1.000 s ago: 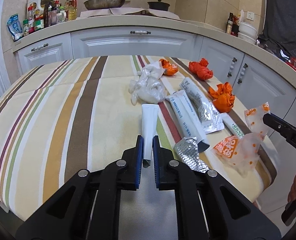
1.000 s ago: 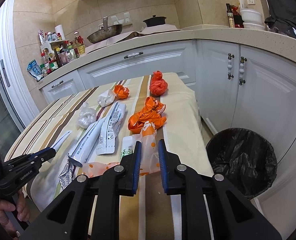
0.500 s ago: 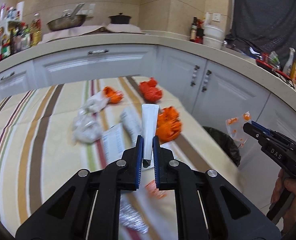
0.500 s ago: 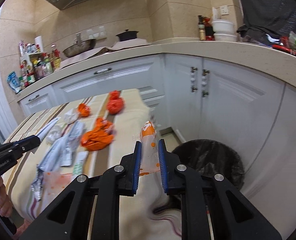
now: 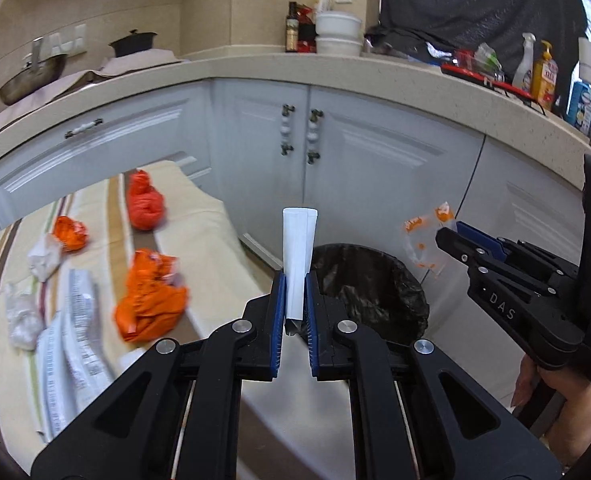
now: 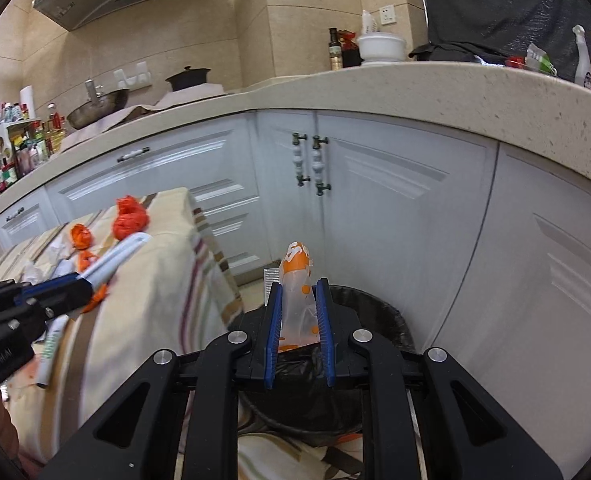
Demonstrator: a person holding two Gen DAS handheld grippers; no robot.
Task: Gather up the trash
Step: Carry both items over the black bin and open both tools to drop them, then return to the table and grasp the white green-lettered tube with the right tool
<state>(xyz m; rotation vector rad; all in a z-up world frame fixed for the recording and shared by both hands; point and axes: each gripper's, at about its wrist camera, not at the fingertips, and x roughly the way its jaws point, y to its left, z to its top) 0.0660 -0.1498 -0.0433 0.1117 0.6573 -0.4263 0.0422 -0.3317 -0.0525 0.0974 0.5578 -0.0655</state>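
Note:
My left gripper point(image 5: 294, 280) is shut on a flat white tube wrapper point(image 5: 298, 248) that sticks up between its blue pads, in line with the black-lined trash bin point(image 5: 371, 288) beyond the table's end. My right gripper point(image 6: 300, 286) is shut on a clear plastic wrapper with orange print point(image 6: 297, 280) and hangs over the same bin point(image 6: 375, 312). The left wrist view shows the right gripper point(image 5: 445, 236) with its wrapper point(image 5: 423, 236) at the right; the right wrist view shows the left gripper point(image 6: 83, 286) and white tube point(image 6: 115, 258) at the left.
The striped tablecloth point(image 5: 199, 216) still bears orange crumpled bags point(image 5: 151, 300), clear plastic bags point(image 5: 23, 316) and printed white wrappers point(image 5: 71, 344). White cabinets point(image 5: 335, 168) and a counter point(image 6: 415, 84) curve close behind the bin. A hand point(image 5: 555, 396) grips the right tool.
Both grippers have swung right, from over the table to the bin at its end, each still holding its wrapper. The left one also rolled.

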